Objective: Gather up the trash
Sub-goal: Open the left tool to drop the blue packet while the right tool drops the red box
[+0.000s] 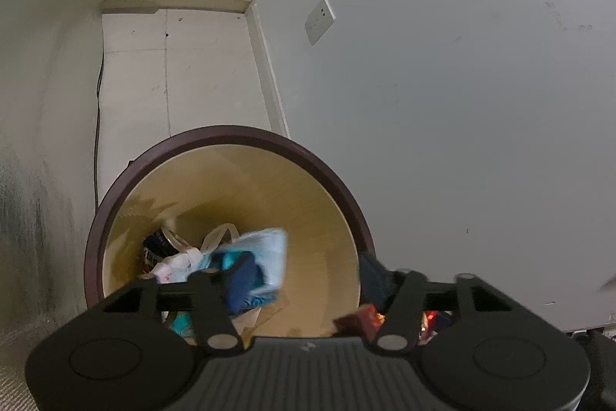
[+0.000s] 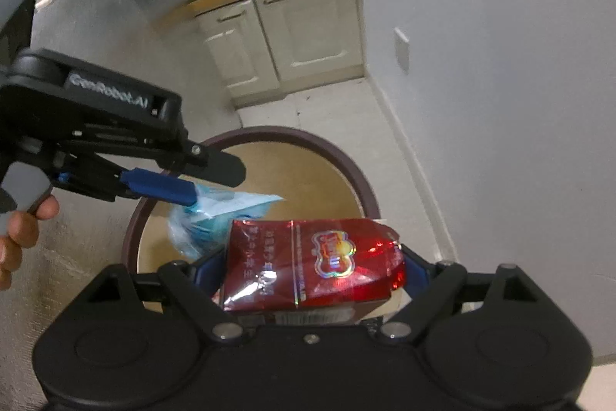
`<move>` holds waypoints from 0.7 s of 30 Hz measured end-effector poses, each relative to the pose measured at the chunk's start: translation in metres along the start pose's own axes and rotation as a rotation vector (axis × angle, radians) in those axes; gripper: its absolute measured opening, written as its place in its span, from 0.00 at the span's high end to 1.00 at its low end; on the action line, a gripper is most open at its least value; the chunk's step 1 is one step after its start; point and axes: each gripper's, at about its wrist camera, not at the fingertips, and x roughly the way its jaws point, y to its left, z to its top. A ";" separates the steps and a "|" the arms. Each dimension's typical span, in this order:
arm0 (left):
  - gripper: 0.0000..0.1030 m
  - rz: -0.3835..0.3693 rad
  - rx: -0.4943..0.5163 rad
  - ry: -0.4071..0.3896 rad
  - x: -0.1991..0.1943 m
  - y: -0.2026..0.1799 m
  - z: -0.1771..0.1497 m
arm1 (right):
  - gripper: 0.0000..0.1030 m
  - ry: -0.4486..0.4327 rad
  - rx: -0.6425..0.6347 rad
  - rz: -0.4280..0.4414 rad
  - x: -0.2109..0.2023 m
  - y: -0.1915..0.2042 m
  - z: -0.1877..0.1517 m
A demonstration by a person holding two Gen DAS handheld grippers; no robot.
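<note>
The round dark-rimmed beige trash bin (image 2: 358, 176) stands on the floor beside the white wall (image 2: 500, 103). Right gripper (image 2: 308, 268) fingers grip a glossy red packet (image 2: 312, 260) over the rim, partly hiding the interior. Left gripper (image 2: 215, 187) fingers parted; the blurred pale blue plastic wrapper (image 1: 265, 257) sits loose between them.

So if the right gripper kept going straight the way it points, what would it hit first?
Probably the bin's inside; the right gripper, clamping the red packet, points down into its mouth. Depth is unclear.

"GenRobot.AI" on left gripper (image 2: 215, 185)

Bin (image 1: 231, 141) mouth open; wall (image 1: 462, 103) beside
</note>
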 end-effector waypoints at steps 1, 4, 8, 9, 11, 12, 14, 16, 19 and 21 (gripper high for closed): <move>0.33 0.004 0.000 -0.002 0.000 0.000 0.000 | 0.13 0.007 -0.003 0.002 0.004 0.000 0.001; 0.23 0.015 0.000 -0.014 0.001 0.000 0.001 | 0.13 0.025 -0.006 0.019 0.013 0.001 0.003; 0.12 0.063 0.011 -0.030 -0.001 0.002 0.001 | 0.13 0.044 -0.004 0.042 0.022 0.001 0.004; 0.10 0.075 0.011 -0.032 -0.002 0.003 0.000 | 0.13 0.051 -0.008 0.049 0.024 0.002 0.005; 0.07 0.102 0.008 -0.029 -0.003 0.005 -0.003 | 0.13 0.067 -0.021 0.066 0.027 0.004 0.005; 0.03 0.113 0.010 -0.029 -0.003 0.006 -0.004 | 0.13 0.073 -0.023 0.072 0.029 0.005 0.006; 0.01 0.136 0.020 -0.038 -0.005 0.007 -0.006 | 0.13 0.082 -0.026 0.077 0.034 0.005 0.011; 0.00 0.164 0.031 -0.046 -0.008 0.009 -0.009 | 0.13 0.078 -0.028 0.080 0.038 0.004 0.017; 0.00 0.195 0.038 -0.057 -0.010 0.012 -0.011 | 0.10 0.069 -0.035 0.107 0.044 0.006 0.028; 0.00 0.207 0.037 -0.063 -0.011 0.013 -0.011 | 0.06 0.047 -0.045 0.110 0.048 0.009 0.033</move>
